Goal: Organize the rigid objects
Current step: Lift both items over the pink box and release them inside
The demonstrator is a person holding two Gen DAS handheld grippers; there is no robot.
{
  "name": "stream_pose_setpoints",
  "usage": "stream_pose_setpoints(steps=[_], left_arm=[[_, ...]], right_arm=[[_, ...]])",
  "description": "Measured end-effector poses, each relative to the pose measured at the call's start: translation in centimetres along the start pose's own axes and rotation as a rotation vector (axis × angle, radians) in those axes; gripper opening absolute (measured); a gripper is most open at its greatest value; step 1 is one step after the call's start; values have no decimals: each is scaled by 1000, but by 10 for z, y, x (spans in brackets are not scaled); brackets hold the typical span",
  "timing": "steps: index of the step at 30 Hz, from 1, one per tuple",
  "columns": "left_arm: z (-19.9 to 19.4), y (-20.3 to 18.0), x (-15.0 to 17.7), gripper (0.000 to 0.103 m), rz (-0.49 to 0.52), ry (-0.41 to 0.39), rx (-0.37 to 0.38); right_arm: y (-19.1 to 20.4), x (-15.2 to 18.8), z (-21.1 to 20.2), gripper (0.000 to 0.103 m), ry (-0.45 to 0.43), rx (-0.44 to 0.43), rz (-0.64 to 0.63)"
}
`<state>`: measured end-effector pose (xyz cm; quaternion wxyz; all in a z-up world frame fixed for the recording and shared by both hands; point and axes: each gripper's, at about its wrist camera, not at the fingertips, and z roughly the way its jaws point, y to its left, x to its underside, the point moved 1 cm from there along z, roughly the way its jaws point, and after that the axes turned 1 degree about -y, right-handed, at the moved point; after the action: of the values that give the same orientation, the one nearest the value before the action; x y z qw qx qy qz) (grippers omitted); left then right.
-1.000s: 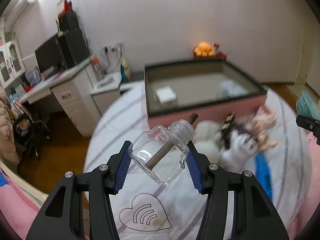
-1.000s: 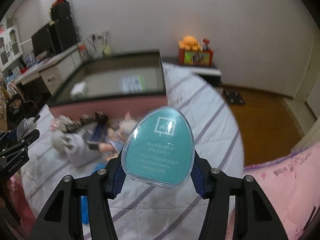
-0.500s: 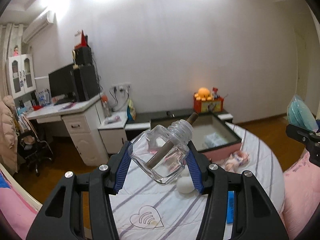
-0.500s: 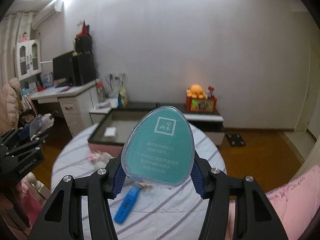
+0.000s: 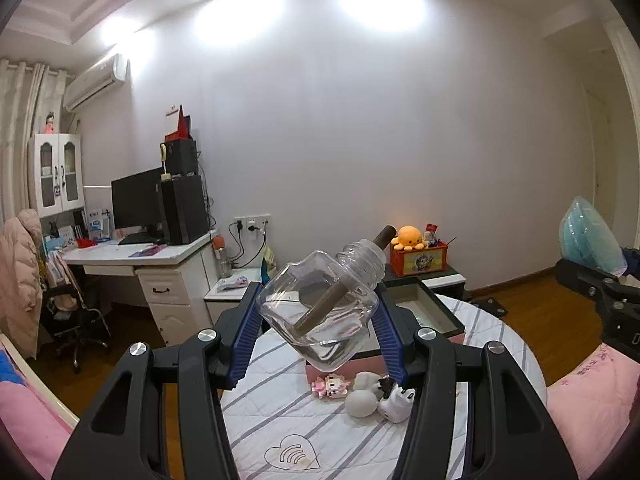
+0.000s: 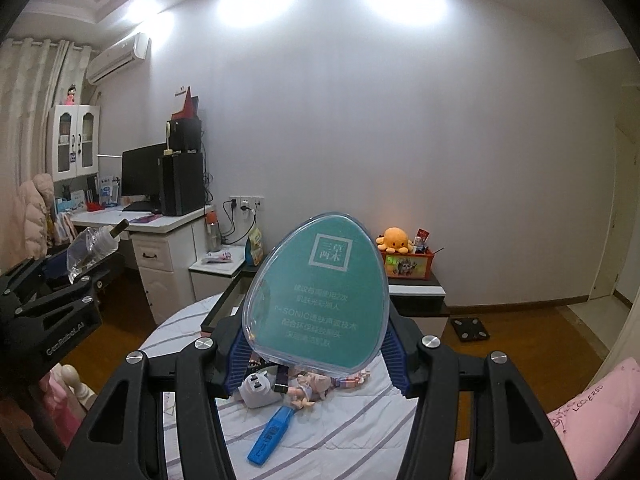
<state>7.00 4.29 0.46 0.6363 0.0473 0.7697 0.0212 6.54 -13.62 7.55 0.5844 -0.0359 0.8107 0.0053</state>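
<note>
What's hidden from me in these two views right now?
- Left wrist: the box interior, hidden behind the bottle.
- Right wrist: most of the box, blocked by the teal case.
- Right wrist: toys under the case, partly covered.
- Both: each gripper's rear pad contact.

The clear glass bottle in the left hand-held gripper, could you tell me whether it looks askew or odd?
Yes. The clear glass bottle sits tilted between the left hand-held gripper pads, neck up and to the right, with a brown stick slanting out through it. No damage is visible.
</note>
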Motion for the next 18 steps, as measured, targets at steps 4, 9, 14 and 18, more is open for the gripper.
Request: stream_pose_setpoints(steps=[4, 9, 14, 18], left_arm=[[0, -4, -1, 54, 5, 3, 9], [13, -4, -2, 54, 4, 9, 12], [37, -5, -4, 54, 3, 30, 14], [74, -7, -10, 54, -6, 48, 34]], right_arm=[[-2, 0, 2, 57, 5, -3, 1], [-6, 0, 9, 57, 13, -12, 4], [-7, -1, 25, 57, 23, -9, 14], [-6, -7, 58, 57, 45, -19, 9]])
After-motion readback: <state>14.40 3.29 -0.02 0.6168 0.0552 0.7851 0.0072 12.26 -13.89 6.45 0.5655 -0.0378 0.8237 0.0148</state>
